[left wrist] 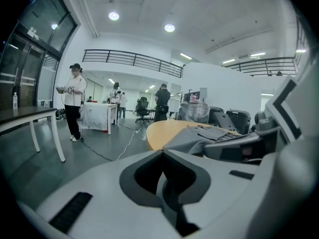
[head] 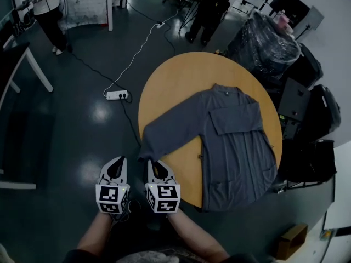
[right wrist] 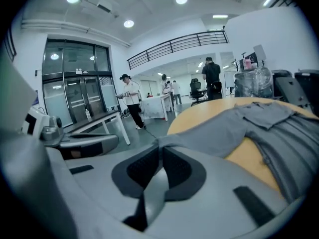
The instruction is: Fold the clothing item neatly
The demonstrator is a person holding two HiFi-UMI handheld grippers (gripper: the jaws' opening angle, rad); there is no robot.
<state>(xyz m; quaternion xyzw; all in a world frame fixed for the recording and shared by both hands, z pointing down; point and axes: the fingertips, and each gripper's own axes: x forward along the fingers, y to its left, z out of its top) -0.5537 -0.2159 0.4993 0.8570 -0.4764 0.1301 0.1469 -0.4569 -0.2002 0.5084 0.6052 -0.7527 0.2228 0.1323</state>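
So my right gripper [head: 157, 166] is pinched on the sleeve cuff [head: 147, 152] of the grey shirt [head: 236, 147], which lies flat on the table [head: 170, 86], probably to fold that sleeve in. My left gripper [head: 117, 167] is closed and empty.

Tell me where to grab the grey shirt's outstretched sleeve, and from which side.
Grip the cuff, coming in from the table's near edge. The sleeve lies stretched straight toward that edge, so its free end reaches just past the rim, where jaws can close on it. The right gripper is shut on it there.
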